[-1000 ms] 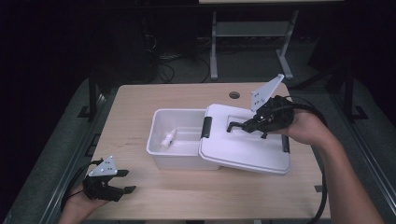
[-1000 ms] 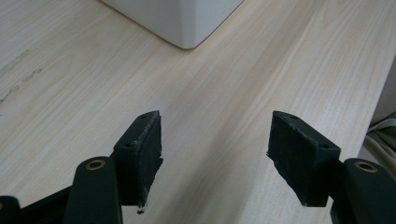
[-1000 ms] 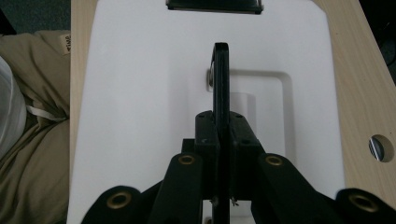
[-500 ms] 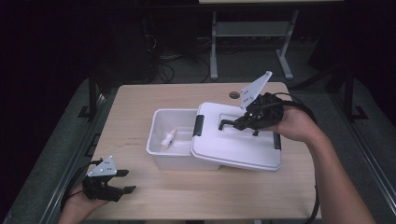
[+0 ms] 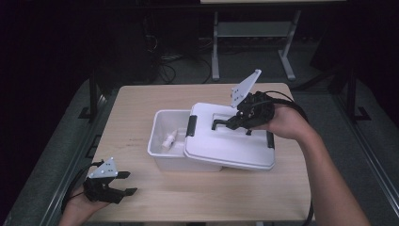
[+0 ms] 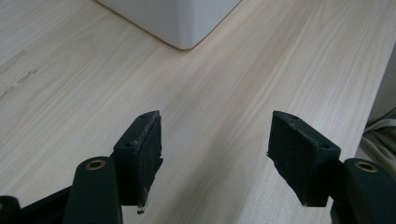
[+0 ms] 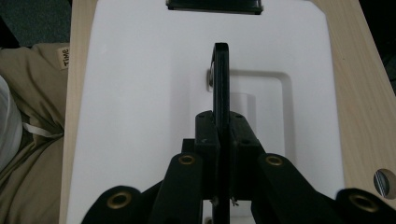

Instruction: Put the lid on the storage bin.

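The lid has been carried leftward over the white box since the earlier frames, covering more of it. Its black handle is clamped by the right gripper. The left gripper is held agape near the desk's front-left corner.

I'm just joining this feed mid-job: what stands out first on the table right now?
The white lid sits askew over the right part of the open white box at mid-table, and the right gripper is shut on the lid's black handle. In the uncovered left part of the box lies a small white bottle. The left gripper rests open near the table's front left corner.
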`<state>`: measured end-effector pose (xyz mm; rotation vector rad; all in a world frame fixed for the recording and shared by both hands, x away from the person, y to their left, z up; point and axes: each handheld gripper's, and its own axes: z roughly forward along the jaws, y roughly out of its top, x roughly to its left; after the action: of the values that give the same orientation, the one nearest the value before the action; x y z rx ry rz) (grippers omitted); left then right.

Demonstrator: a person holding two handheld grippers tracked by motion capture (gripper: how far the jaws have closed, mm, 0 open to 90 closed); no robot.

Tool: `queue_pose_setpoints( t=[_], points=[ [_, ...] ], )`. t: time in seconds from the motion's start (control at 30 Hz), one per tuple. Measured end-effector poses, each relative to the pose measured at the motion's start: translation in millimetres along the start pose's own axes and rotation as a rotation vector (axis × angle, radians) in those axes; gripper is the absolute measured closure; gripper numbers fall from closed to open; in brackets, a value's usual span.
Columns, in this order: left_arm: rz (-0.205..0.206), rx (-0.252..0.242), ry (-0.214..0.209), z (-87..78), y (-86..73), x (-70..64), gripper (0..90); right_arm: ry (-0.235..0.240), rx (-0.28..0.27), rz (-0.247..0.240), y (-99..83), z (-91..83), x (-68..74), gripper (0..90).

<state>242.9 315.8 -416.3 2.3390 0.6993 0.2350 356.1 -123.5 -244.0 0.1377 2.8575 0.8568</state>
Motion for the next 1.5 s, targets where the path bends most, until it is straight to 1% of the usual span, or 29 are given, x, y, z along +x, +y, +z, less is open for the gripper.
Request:
queue_pose_setpoints(
  t=[0.13, 0.23, 0.37, 0.43, 0.5, 0.63, 0.83, 1.1, 1.5],
  points=[
    [0.008, 0.005, -0.005, 1.4, 0.4, -0.4, 34.6, 0.005, -0.007, -0.014, 7.8, 2.4, -1.1, 84.3],
    [0.006, 0.000, -0.006, 0.8, 0.4, -0.6, 34.6, 0.009, -0.005, -0.011, 14.7, 5.7, -1.7, 84.3],
    [0.002, 0.000, -0.008, 0.0, -1.0, -0.5, 34.6, 0.011, -0.004, -0.020, 23.4, 11.1, -3.9, 84.3],
    [0.002, -0.001, -0.008, 0.1, -1.4, -0.5, 34.6, 0.015, -0.006, -0.020, 25.2, 12.3, -4.4, 84.3],
    [0.003, -0.002, -0.011, 0.7, -1.9, -0.5, 34.6, 0.026, -0.007, -0.027, 30.3, 17.0, -5.7, 84.3],
    [-0.001, -0.001, -0.009, 0.4, -2.3, -0.5, 34.6, 0.033, -0.002, -0.037, 36.8, 24.2, -7.5, 84.3],
    [-0.001, -0.002, -0.008, -0.3, -2.7, -0.7, 34.6, 0.042, -0.003, -0.049, 44.4, 33.1, -8.5, 84.3],
    [0.003, -0.005, -0.008, -1.8, -3.1, -0.2, 34.6, 0.044, -0.010, -0.044, 53.3, 40.1, -10.2, 84.3],
    [-0.001, -0.007, -0.010, -2.0, -4.0, 0.1, 34.6, 0.050, -0.019, -0.046, 63.3, 50.9, -12.2, 84.3]
  ],
)
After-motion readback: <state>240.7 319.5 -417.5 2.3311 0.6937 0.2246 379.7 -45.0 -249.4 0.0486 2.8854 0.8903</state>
